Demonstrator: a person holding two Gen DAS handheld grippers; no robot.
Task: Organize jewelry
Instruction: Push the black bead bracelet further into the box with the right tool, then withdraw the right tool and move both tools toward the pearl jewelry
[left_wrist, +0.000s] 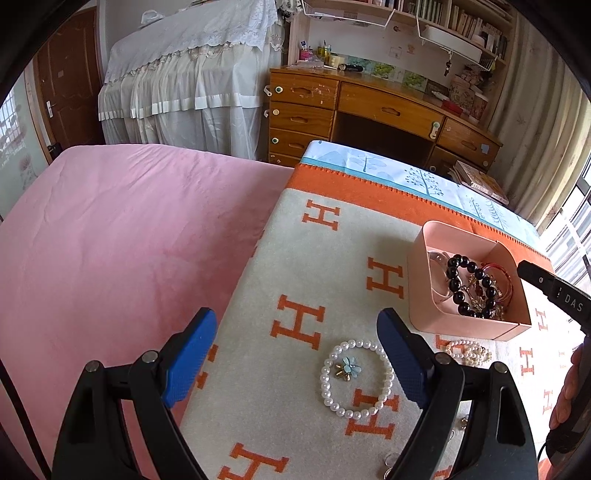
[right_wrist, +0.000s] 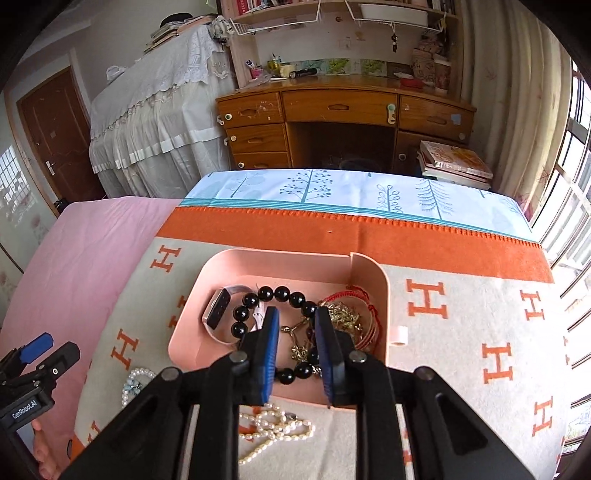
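A pink tray (left_wrist: 424, 291) (right_wrist: 280, 260) sits on the H-patterned blanket. It holds a black bead bracelet (left_wrist: 458, 286) (right_wrist: 273, 294), gold chains (right_wrist: 343, 314), red cords (right_wrist: 365, 295) and a watch-like band (right_wrist: 218, 314). My right gripper (right_wrist: 295, 350) hovers over the tray, jaws a little apart, nothing between them; it also shows at the right edge of the left wrist view (left_wrist: 546, 288). My left gripper (left_wrist: 295, 358) is open and empty above a white pearl bracelet with a blue flower charm (left_wrist: 356, 380) (right_wrist: 135, 382). A pearl necklace (left_wrist: 467, 352) (right_wrist: 273, 424) lies in front of the tray.
The orange-bordered blanket (left_wrist: 325, 273) (right_wrist: 461, 325) lies on a bed with a pink sheet (left_wrist: 110, 240). A small pink roll (right_wrist: 399, 335) lies right of the tray. Small metal rings (left_wrist: 391, 461) lie near the front. A wooden desk (right_wrist: 343, 110) stands behind.
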